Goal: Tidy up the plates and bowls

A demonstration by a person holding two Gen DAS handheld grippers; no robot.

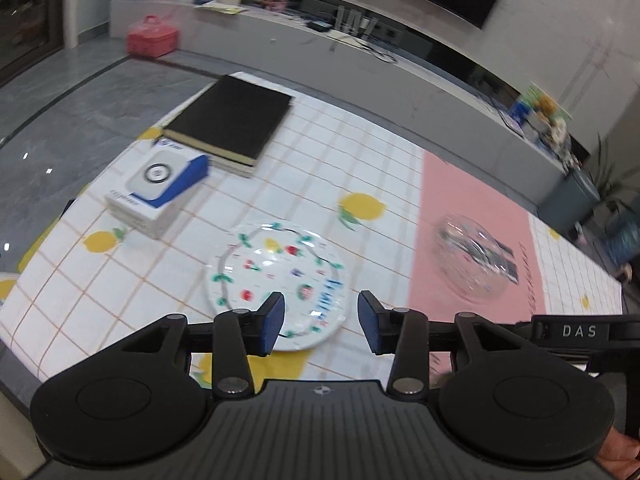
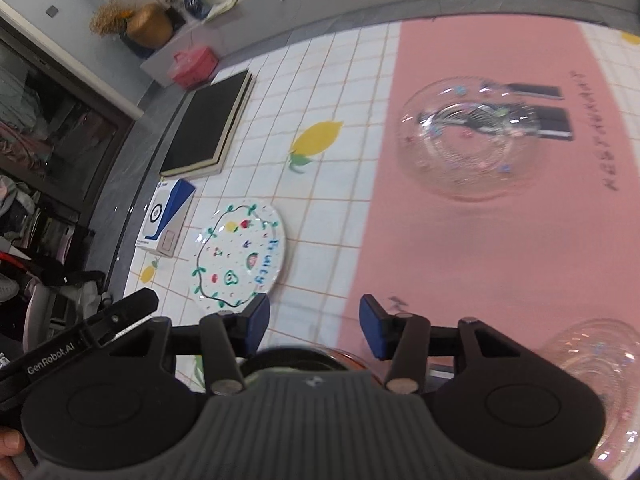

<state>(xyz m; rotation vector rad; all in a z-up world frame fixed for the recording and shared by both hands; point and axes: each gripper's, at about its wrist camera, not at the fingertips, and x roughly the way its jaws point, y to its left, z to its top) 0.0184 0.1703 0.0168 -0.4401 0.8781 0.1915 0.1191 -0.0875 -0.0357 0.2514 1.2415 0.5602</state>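
A round white plate [image 1: 276, 286] painted with green leaves, little fruits and blue letters is seen lying flat on the tabletop [image 1: 340, 152], on a white cloth with thin squares and yellow lemons. The plate's near edge is found right in front of the left gripper [image 1: 321, 322], just past its blue pads, so the left gripper is judged to be the nearer one for picking it up. The left gripper is held open, and nothing is held in it. The right gripper [image 2: 314, 327] is also held open with nothing between its pads; from there the plate [image 2: 240, 256] is seen ahead and off to the left. A clear glass bowl [image 2: 466, 140] with tiny colored dots is set further away on a pink mat [image 2: 460, 248], well apart from the plate. Another clear glass dish [image 2: 600, 368] is seen at the lower right, partly hidden. The plate looks smooth and shiny, so it may be slippery. A black book [image 1: 232, 120] and a white and blue box [image 1: 160, 190] are kept at the far left.
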